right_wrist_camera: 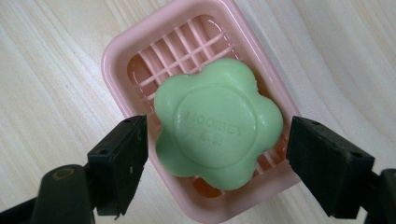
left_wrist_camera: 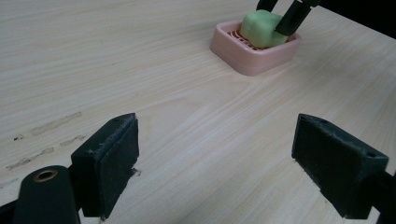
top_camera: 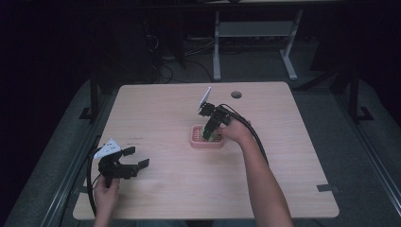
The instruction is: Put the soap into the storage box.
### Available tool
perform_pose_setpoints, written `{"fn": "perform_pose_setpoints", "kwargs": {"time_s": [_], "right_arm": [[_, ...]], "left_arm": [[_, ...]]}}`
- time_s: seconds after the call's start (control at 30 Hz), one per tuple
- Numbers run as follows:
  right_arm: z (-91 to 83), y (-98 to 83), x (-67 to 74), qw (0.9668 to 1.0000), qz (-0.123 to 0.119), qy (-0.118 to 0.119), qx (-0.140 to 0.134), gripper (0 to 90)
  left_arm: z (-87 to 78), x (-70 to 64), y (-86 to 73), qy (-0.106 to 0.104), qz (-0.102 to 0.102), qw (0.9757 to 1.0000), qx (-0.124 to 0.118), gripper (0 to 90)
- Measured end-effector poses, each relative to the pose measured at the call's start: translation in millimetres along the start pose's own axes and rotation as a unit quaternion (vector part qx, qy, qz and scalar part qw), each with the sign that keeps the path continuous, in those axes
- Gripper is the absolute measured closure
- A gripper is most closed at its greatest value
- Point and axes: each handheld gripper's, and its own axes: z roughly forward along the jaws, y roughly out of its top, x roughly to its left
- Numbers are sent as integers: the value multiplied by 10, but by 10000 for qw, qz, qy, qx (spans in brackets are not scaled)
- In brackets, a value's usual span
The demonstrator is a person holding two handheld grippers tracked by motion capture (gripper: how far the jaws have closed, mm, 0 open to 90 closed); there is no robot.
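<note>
R claw (right_wrist_camera: 212,161) released, straddling 1 green soap (right_wrist_camera: 218,122) in 1 pink dish (right_wrist_camera: 121,51); L claw (left_wrist_camera: 212,158) released.

On the desk (top_camera: 165,109), the right tool (top_camera: 208,133) points down into a pink tray (top_camera: 196,138) near the middle. The left tool (top_camera: 136,157) sits open near the front-left corner, held by a hand (top_camera: 106,197).

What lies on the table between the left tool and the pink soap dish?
Nothing: bare wood of the table runs from the open left tool to the soap dish, as the left gripper view shows.
</note>
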Motion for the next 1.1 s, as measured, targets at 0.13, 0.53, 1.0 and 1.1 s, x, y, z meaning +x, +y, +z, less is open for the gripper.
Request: {"fn": "perform_pose_setpoints", "kwargs": {"time_s": [0.13, 0.53, 1.0, 1.1], "right_arm": [[-39, -59, -32, 10000, 12, -9, -76, 203], [-222, -228, -98, 9994, 81, -20, -348, 203], [-327, -348, -100, 9990, 129, 17, -417, 198], [-331, -357, -97, 9991, 124, 19, -406, 198]], "left_arm": [[-3, 9, -1, -2, -5, 10000, 18, 146], [3, 5, -5, -5, 21, 10000, 47, 146], [4, 4, -8, -29, 6, 10000, 57, 146], [1, 7, -9, -34, -7, 10000, 56, 146]]}}
